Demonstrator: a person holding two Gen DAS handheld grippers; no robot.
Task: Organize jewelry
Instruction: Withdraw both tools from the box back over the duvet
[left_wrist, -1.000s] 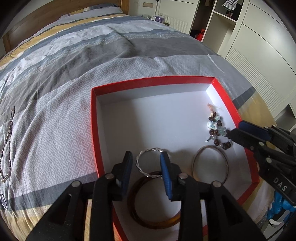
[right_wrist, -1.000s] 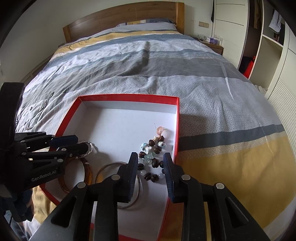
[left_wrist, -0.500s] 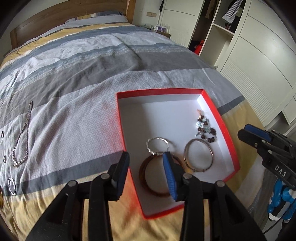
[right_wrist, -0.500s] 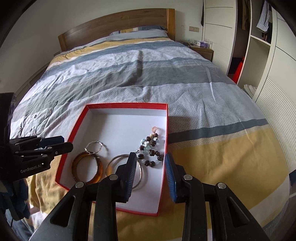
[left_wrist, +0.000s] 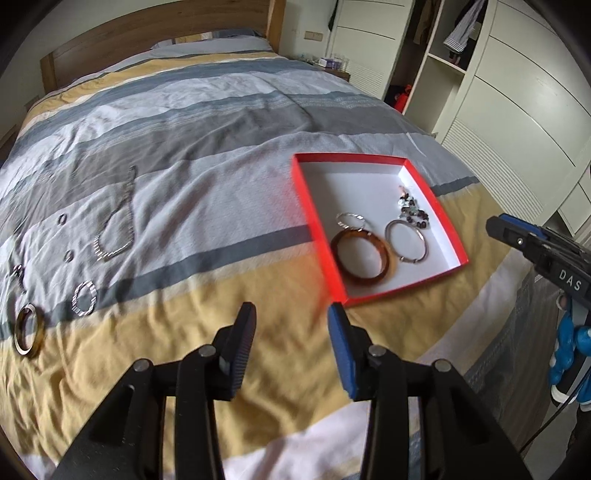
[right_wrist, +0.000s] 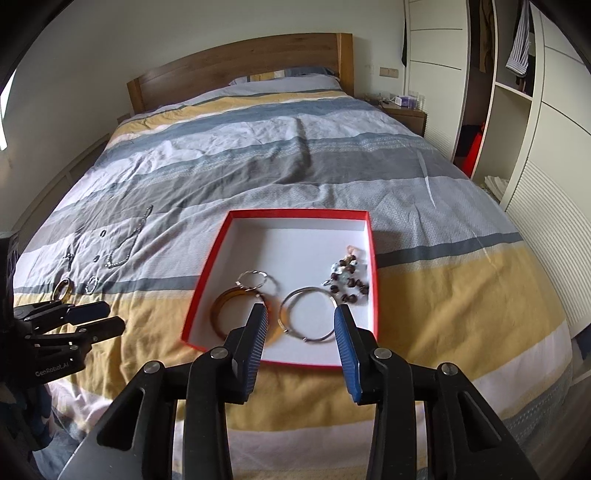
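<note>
- Bedding in grey, white and yellow stripes (right_wrist: 332, 155) carries loose jewelry at its left: a silver chain (left_wrist: 118, 229), small rings, a sparkly hoop (left_wrist: 84, 298) and a gold-rimmed bangle (left_wrist: 27, 330).
- Red box (right_wrist: 207, 280) with a white floor holds an amber bangle (left_wrist: 364, 258), a twisted silver ring (left_wrist: 351, 220) touching it, a plain silver bangle (left_wrist: 406, 242) and a bead bracelet (left_wrist: 412, 210).
- Left gripper (left_wrist: 291, 321) hangs over yellow fabric, jaws apart with nothing between them.
- Right gripper (right_wrist: 299, 323), jaws widening and empty, hovers above the box's near edge.
</note>
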